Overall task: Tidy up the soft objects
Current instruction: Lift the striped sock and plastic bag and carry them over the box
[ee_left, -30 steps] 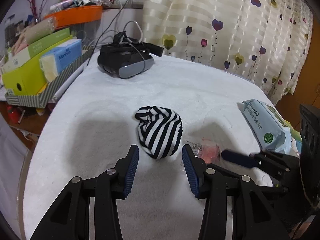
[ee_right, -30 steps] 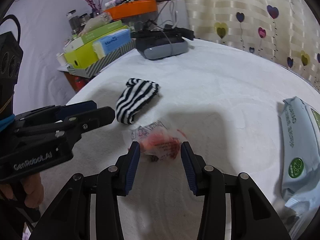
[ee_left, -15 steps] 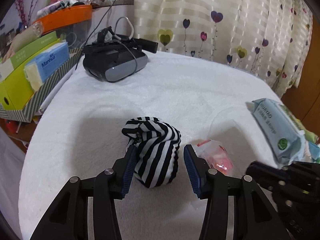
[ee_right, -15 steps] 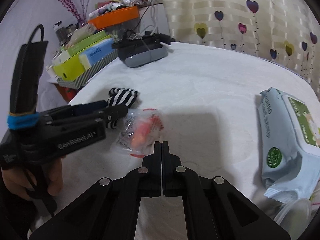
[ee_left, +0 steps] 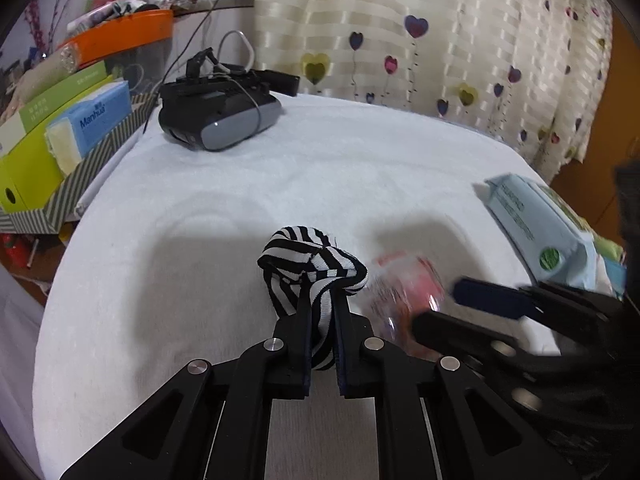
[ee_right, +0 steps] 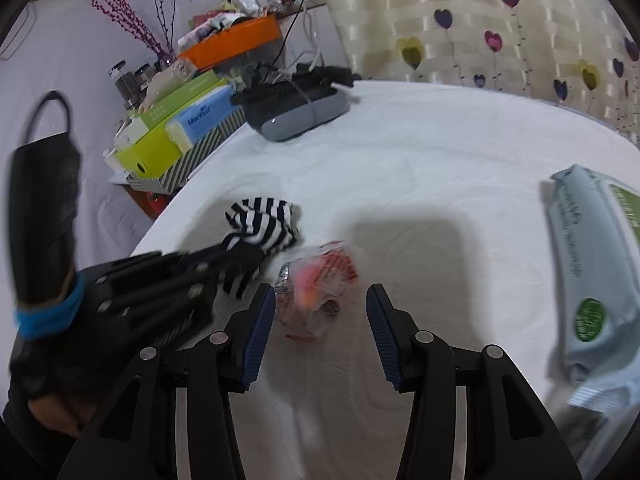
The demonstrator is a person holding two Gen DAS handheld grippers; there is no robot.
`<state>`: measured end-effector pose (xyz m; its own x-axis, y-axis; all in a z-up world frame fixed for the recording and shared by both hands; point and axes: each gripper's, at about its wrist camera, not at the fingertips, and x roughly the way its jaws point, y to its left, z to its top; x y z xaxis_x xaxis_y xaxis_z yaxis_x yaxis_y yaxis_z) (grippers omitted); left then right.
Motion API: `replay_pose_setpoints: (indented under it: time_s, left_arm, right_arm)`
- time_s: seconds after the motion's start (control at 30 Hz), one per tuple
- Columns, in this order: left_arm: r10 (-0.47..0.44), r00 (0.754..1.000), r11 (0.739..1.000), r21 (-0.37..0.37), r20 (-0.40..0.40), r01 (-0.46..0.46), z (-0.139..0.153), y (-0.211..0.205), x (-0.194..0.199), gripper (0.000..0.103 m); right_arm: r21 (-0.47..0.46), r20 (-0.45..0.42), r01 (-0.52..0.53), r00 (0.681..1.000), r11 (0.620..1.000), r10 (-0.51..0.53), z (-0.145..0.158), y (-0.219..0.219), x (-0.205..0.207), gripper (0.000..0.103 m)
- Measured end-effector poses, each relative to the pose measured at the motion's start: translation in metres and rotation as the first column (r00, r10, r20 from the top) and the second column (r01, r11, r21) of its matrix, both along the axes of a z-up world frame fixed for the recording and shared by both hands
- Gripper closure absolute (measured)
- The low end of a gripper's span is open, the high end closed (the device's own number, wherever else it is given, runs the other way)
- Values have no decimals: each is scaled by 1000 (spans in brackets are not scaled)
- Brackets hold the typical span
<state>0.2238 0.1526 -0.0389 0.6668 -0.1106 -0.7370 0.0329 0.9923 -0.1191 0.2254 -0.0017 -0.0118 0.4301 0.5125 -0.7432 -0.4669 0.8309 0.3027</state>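
My left gripper is shut on a black-and-white striped sock bundle on the white bed cover; the bundle also shows in the right wrist view, with the left gripper clamped on its near end. A crinkled clear packet with pink contents lies just right of the bundle and shows blurred in the left wrist view. My right gripper is open, its jaws on either side of the packet, apart from it. The right gripper reaches in from the right.
A pale blue wet-wipes pack lies at the right edge. A black and grey VR headset sits at the far left of the bed. Green and blue boxes in a striped tray and an orange tray stand beyond the left edge.
My left gripper moved forward over the striped bundle and closed on it. My right gripper, shut half a second ago, has opened around the packet.
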Motion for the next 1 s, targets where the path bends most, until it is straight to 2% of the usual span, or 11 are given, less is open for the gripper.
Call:
replay_pose_setpoints:
  time_s: [0.23, 0.27, 0.33, 0.37, 0.7, 1.0]
  left_arm:
    - [19, 1000, 1000, -21, 10, -19, 4, 11, -17, 95]
    - [21, 1000, 1000, -21, 13, -20, 4, 11, -18, 95]
    - [21, 1000, 1000, -23, 17, -21, 5, 12, -20, 95]
    - [22, 1000, 999, -24, 18, -21, 5, 11, -21, 95]
    - [39, 997, 999, -28, 65, -38, 25, 4, -42, 95]
    - [71, 987, 996, -70, 145, -62, 60, -16, -86, 95]
  right_arm:
    - [7, -33, -10, 999, 1000, 10, -9, 11, 8, 55]
    - [0, -31, -18, 999, 1000, 18, -10, 13, 8, 64]
    - [-10, -22, -23, 999, 1000, 23, -10, 15, 6, 70]
    - [-12, -20, -26, 999, 1000, 25, -9, 15, 5, 76]
    - [3, 57, 0, 998, 1000, 0, 19, -4, -14, 79]
    - [31, 143, -8, 990, 999, 3, 55, -38, -61, 79]
